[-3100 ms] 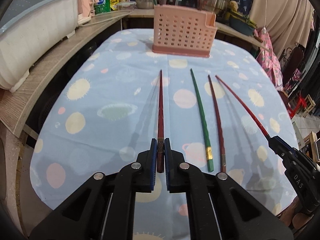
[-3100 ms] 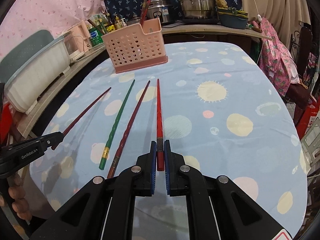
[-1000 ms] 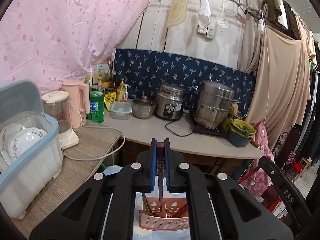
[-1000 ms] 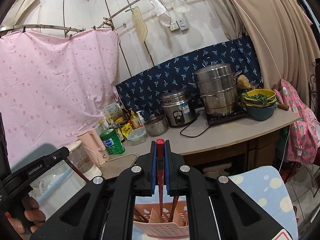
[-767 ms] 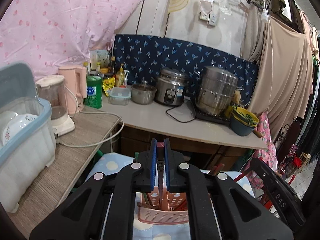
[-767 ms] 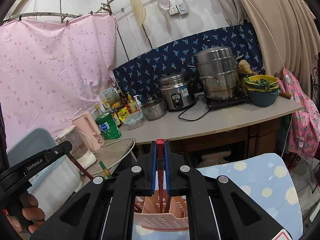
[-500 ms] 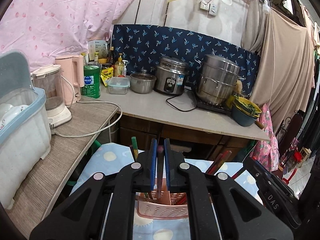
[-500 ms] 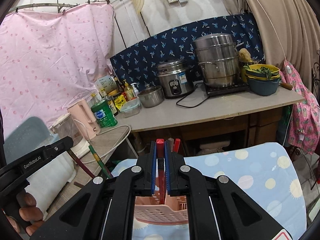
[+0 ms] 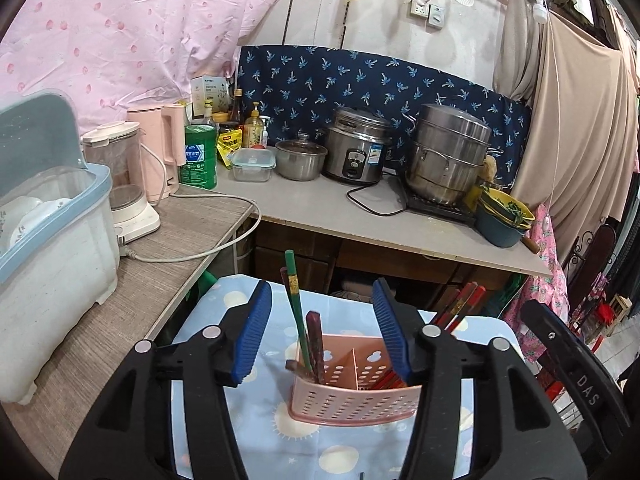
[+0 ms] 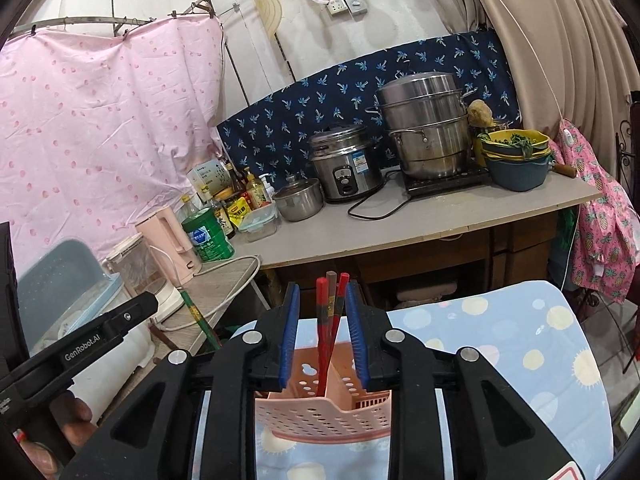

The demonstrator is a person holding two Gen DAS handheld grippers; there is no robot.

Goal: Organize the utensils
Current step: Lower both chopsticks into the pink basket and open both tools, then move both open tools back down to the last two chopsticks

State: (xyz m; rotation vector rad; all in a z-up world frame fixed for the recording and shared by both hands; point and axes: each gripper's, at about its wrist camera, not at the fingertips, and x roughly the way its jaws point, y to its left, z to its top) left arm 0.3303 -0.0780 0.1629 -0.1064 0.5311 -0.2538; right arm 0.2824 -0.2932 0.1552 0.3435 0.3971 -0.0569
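Observation:
A pink perforated basket (image 9: pixel 352 398) stands on the blue dotted tablecloth just below both grippers. My left gripper (image 9: pixel 322 334) hangs over its left compartment, jaws opening wide; a green chopstick (image 9: pixel 294 304) and a dark red chopstick (image 9: pixel 316 344) stand loose between the pads, touching neither. More red chopsticks (image 9: pixel 460 308) lean out of the right compartment. My right gripper (image 10: pixel 322 336) is over that compartment of the basket (image 10: pixel 324 414), jaws opening; red chopsticks (image 10: pixel 322 316) stand between its pads with a gap on each side.
A grey counter (image 9: pixel 360 220) behind the table carries a rice cooker (image 9: pixel 356 152), a steel steamer pot (image 9: pixel 448 156), bottles and a pink kettle. A dish box with a blue lid (image 9: pixel 48 240) sits at the left. A hand (image 10: pixel 60 436) holds the left gripper.
Both grippers sank toward the basket and their jaws went from shut on a chopstick to apart. The released chopsticks now stand in the basket.

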